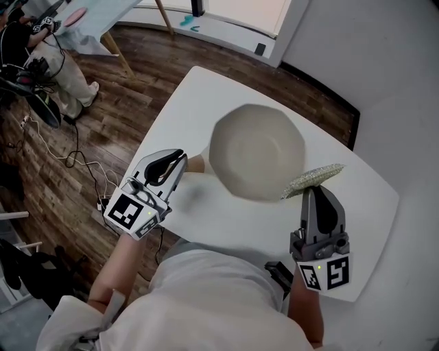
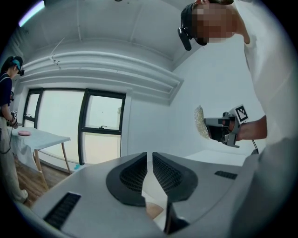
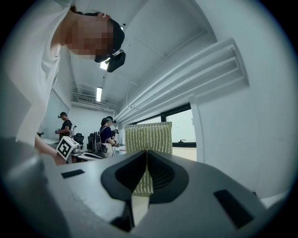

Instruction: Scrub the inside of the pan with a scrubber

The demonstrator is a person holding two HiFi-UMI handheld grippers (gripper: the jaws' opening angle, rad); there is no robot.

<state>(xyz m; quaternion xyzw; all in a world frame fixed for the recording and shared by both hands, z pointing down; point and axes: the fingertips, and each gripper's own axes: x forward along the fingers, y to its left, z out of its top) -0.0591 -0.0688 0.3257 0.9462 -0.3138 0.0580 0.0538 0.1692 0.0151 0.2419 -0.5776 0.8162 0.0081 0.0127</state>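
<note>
A pale beige pan (image 1: 257,149) stands in the middle of the white table (image 1: 185,103), its wooden handle (image 1: 195,164) pointing left. My left gripper (image 1: 180,161) is at the handle's end with its jaws shut. In the left gripper view (image 2: 150,160) only a narrow slit shows between the pads, and the handle's tan tip (image 2: 153,211) shows low beneath them. My right gripper (image 1: 309,190) is shut on a yellow-green mesh scrubber (image 1: 312,179), held over the pan's right rim. The scrubber (image 3: 148,138) stands upright above the shut jaws (image 3: 146,160). It also shows across the table as a scrubber (image 2: 200,122).
The table's left edge drops to a wooden floor (image 1: 82,158) with cables (image 1: 75,154). A person (image 1: 48,62) stands at the far left beside another table (image 1: 103,20). A white wall (image 1: 384,62) runs close along the table's right side.
</note>
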